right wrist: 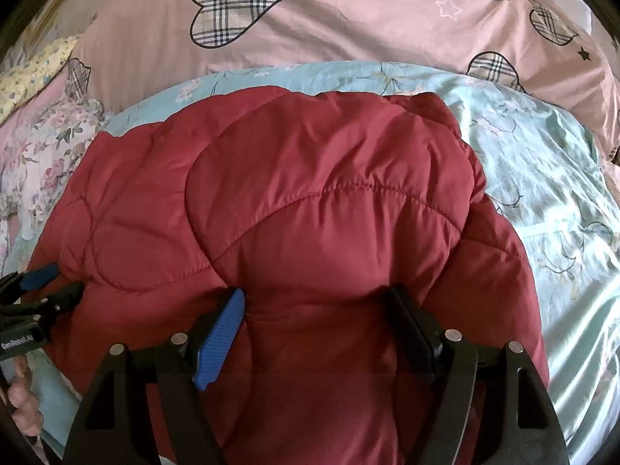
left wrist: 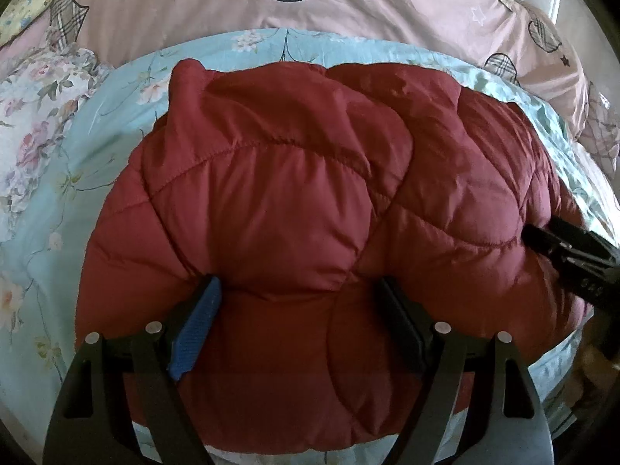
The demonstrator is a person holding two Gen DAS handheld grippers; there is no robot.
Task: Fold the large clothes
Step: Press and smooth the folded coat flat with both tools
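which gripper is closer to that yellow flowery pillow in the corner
Left. The left gripper presses the red jacket on the yellow pillow's side; the right gripper works the jacket's far half.

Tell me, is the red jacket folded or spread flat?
Folded: the jacket lies as a compact, bulging bundle on the sheet, with layers overlapping and no sleeves out.

The red jacket [left wrist: 294,193] is made of smooth quilted cloth with a faint sheen, padded and crossed by stitched seams. The light blue sheet [right wrist: 542,178] under it is seen as a glossy, satin-like cloth with a flower print. The pink cover [right wrist: 348,19] along the bed's far edge looks matt and soft. On the left gripper [left wrist: 298,298] and right gripper [right wrist: 317,310], matt black plastic fingers, ribbed blue pads [right wrist: 221,341] and shiny metal pins [left wrist: 441,327] are shown.
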